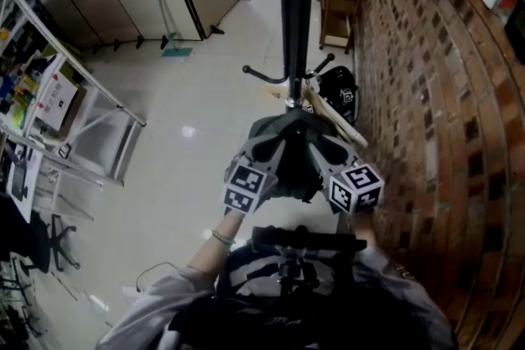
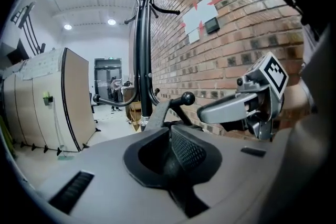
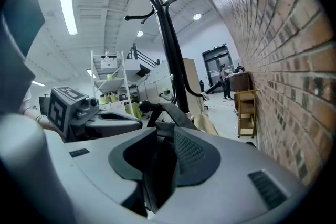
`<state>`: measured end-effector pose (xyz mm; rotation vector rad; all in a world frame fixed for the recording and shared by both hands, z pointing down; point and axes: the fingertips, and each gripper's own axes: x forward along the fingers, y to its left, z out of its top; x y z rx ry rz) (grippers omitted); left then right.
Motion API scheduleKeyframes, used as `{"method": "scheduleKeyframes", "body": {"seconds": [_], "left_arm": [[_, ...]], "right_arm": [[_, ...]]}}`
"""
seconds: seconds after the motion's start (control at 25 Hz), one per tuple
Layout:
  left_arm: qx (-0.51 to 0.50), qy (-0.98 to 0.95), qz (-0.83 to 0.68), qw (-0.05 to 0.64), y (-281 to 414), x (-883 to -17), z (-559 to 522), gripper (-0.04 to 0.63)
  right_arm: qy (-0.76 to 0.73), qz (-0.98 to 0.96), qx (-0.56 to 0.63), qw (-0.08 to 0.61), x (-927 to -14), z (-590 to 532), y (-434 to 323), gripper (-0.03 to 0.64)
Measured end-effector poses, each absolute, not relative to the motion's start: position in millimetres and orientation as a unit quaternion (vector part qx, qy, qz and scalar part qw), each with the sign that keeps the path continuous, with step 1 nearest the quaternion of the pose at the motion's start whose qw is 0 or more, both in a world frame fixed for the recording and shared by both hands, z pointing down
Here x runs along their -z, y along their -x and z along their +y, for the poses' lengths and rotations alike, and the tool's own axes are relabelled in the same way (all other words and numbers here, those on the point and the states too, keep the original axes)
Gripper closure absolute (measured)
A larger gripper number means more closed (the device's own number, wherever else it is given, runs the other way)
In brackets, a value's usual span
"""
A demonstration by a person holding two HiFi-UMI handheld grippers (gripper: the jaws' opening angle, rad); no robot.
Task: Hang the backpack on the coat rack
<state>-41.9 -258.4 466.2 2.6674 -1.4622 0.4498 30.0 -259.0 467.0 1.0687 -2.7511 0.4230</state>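
Backpack [image 1: 294,176]: dark bulk hanging low between the two grippers, directly in front of the coat rack [image 1: 295,12], clear of the floor [image 1: 189,94]. Its strap [image 2: 157,115] rises from the jaws and arches up against the knob of a low hook [image 2: 188,98]. Whether it is seated over that hook is unclear.

Left gripper [image 2: 170,152]: jaws narrow, pads pinched on dark strap fabric.

Right gripper [image 3: 163,157]: jaws somewhat wider, closed on a thicker fold of the same strap [image 3: 170,113], which fills the gap. The hook knob [image 3: 144,107] sits just beyond.

In the head view, the left gripper [image 1: 275,135] and right gripper [image 1: 316,135] sit side by side, tips converging toward the rack pole.

Brick wall [image 1: 426,94] is close on the right. A wooden shelf unit [image 1: 338,12] stands behind the rack against it.
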Motion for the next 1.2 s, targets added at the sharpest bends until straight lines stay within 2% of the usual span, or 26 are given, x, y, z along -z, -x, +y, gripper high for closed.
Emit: {"method": "scheduleKeyframes", "body": {"seconds": [0.16,0.2,0.24,0.28,0.64,1.2], "left_arm": [[-0.122,-0.872,-0.471,0.048,31,-462,-257,0.589],[-0.116,-0.874,-0.470,0.052,30,-461,-255,0.589],[-0.110,-0.875,-0.468,0.055,29,-459,-254,0.589],[-0.104,-0.877,-0.465,0.058,28,-459,-252,0.589],[-0.101,-0.888,-0.445,0.058,24,-459,-245,0.589],[-0.116,-0.893,-0.429,0.066,22,-473,-234,0.589]], "right_arm": [[-0.392,-0.906,-0.151,0.049,-458,-258,-26,0.522],[-0.403,-0.902,-0.150,0.044,-454,-257,-26,0.548],[-0.412,-0.898,-0.151,0.040,-451,-255,-26,0.608],[-0.418,-0.895,-0.152,0.038,-448,-253,-25,0.614],[-0.434,-0.886,-0.148,0.067,-456,-244,-22,0.615],[-0.445,-0.878,-0.160,0.075,-468,-234,-19,0.617]]}}
